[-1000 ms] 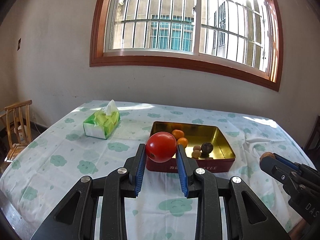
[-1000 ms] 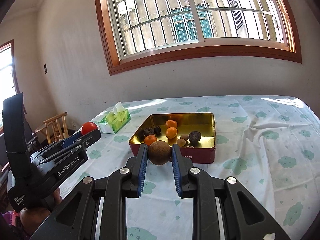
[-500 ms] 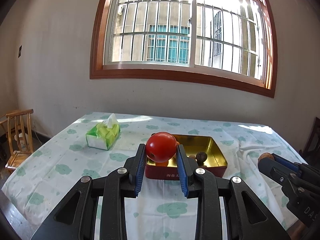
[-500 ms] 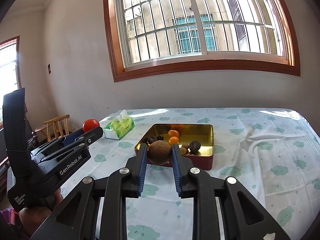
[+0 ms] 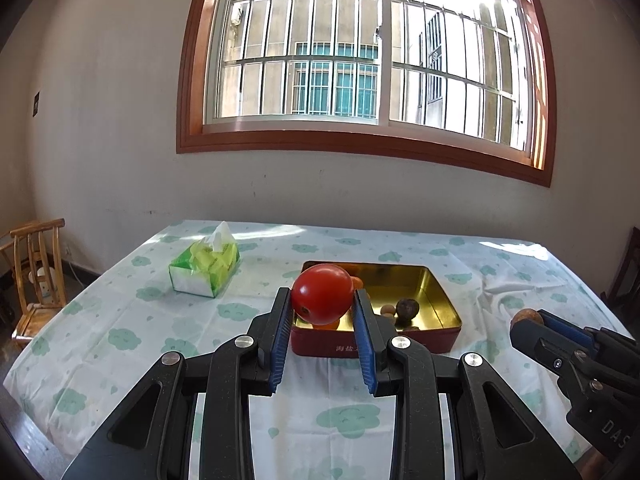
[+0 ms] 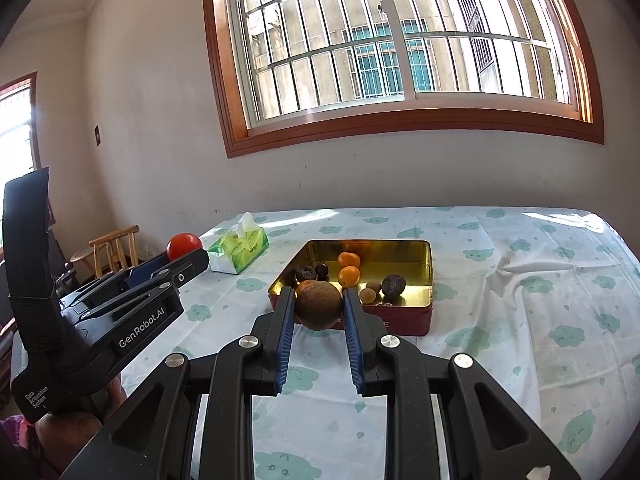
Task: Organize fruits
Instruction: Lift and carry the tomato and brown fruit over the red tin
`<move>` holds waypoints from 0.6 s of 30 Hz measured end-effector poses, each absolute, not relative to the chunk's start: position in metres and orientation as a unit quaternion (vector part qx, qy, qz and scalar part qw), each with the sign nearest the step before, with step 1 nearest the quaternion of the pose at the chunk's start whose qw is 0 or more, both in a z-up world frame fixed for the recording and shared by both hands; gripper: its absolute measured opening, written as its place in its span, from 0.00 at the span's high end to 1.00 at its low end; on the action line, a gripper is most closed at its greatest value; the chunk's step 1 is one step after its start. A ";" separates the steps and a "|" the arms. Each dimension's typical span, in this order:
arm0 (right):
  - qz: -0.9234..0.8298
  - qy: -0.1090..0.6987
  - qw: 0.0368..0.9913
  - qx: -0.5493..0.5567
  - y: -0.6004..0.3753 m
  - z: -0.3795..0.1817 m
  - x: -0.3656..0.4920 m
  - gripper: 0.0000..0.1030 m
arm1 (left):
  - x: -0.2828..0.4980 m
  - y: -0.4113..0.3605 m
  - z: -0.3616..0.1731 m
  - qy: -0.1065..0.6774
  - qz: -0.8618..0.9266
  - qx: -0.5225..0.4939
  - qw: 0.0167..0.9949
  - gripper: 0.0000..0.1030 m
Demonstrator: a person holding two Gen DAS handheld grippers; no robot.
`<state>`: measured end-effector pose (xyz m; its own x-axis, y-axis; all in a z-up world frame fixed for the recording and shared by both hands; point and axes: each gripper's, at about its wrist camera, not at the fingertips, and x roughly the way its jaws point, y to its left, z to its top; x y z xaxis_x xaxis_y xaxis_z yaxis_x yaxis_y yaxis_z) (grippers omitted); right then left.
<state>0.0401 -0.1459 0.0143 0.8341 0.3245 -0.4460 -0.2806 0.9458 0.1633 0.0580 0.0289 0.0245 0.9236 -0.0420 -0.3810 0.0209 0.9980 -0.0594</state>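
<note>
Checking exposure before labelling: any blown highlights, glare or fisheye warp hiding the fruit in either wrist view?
Left wrist view: window overexposed at upper right, frame bowed by fisheye; tomato in left gripper sharp, small highlight. Right wrist view: sun patch on tablecloth washed out; brown fruit in right gripper backlit, dim; tin interior reflects gold, its fruit still readable.

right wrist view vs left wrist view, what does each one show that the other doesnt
Only the right wrist view shows the far-left corner of the tin, with two dark fruits there, both oranges in full, and a second window on the left wall.

Only the left wrist view shows the red tomato close up, clamped in the left gripper.

Both show the tin, the tissue box, the wooden chair, the barred window, the brown fruit in the right gripper, and the clouded tablecloth.
</note>
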 end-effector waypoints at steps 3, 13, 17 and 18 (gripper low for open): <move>0.157 0.244 0.956 0.046 -0.147 0.013 0.045 0.79 | 0.063 0.030 0.023 0.198 -0.013 -0.028 0.980 0.70; 0.158 0.247 0.955 0.043 -0.142 0.012 0.060 0.79 | 0.080 0.032 0.021 0.202 -0.007 -0.023 0.979 0.70; 0.159 0.250 0.954 0.044 -0.142 0.011 0.067 0.79 | 0.088 0.031 0.022 0.203 -0.007 -0.020 0.979 0.70; 0.158 0.251 0.954 0.045 -0.142 0.011 0.069 0.79 | 0.090 0.031 0.022 0.203 -0.008 -0.019 0.979 0.70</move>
<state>0.0688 -0.1417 0.0110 0.8240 0.3244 -0.4646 -0.2793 0.9459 0.1652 0.0902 0.0306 0.0218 0.9178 -0.0227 -0.3965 0.0072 0.9991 -0.0406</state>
